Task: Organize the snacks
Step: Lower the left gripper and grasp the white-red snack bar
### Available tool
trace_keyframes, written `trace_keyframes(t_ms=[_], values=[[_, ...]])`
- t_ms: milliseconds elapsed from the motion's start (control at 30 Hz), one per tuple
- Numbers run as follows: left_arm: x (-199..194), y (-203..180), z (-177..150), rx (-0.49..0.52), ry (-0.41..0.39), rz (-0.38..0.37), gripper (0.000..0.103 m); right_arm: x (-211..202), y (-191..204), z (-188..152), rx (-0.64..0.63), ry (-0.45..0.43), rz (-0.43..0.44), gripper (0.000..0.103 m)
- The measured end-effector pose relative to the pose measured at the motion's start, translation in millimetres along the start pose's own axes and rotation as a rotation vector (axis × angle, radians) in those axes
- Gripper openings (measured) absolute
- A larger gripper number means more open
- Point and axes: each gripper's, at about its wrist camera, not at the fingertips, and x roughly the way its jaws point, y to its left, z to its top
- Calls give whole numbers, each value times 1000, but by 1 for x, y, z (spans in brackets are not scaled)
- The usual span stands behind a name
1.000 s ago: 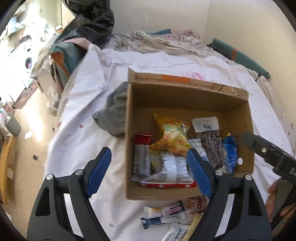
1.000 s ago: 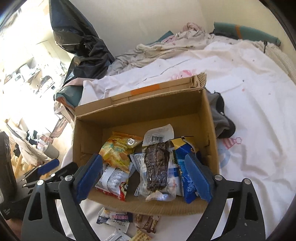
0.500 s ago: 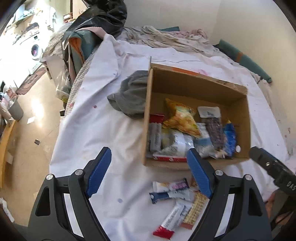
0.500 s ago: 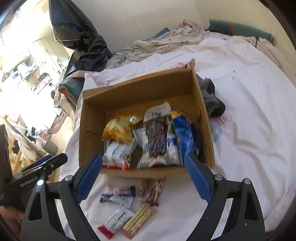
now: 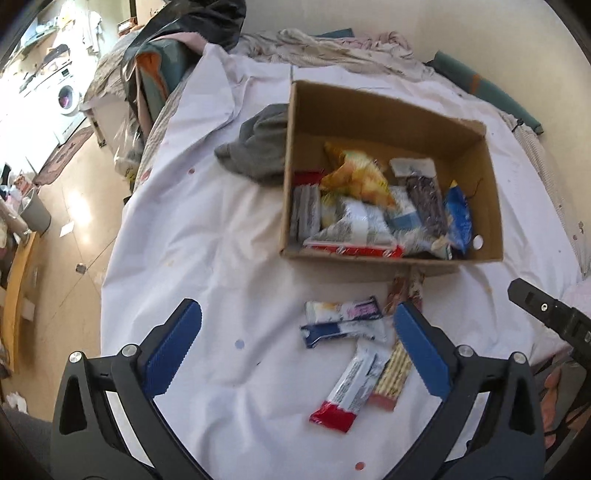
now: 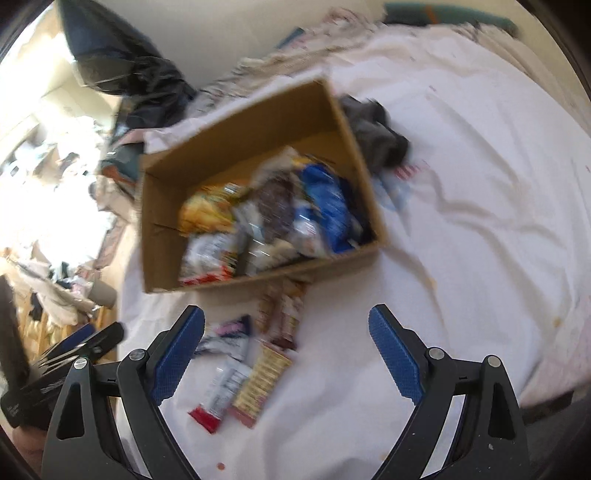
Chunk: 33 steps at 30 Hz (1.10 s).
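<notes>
A cardboard box (image 5: 369, 110) (image 6: 236, 129) sits on the white bed sheet, holding several snack packs, among them a yellow bag (image 5: 354, 177) and a blue one (image 5: 458, 218). In front of it lie loose bars: a white-pink one (image 5: 341, 309), a blue-white one (image 5: 341, 330), a red-ended one (image 5: 351, 387) (image 6: 218, 398), a yellow wafer pack (image 5: 393, 376) (image 6: 262, 384) and a brown bar (image 6: 282, 310). My left gripper (image 5: 295, 312) hovers over the loose bars, jaws opening, gripping nothing. My right gripper (image 6: 286, 314) hangs open above them too.
A grey cloth (image 5: 258, 147) (image 6: 376, 136) lies against the box's side. A black bag (image 5: 207, 22) and rumpled bedding are at the head of the bed. The bed's edge drops to the floor (image 5: 74, 221) on the left. White sheet (image 6: 461, 221) stretches to the right.
Both grippers have drawn back from the box, so it looks smaller and the loose bars have come into view between the fingers. The left jaws stand wider.
</notes>
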Motion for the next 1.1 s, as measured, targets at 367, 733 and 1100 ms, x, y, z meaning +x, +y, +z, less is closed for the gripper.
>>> trace_keyframes(t_ms=[367,733,1100], values=[[51,-22,-35,77,284,-130,86,34,-36,-10,138,166,-109,93],[101,-74,-67,265,429,-109,33,38,-29,-7,108,176,-98,93],[45,-63,-58,218,391,-172,27,43,-20,-9,98,201,-62,93]])
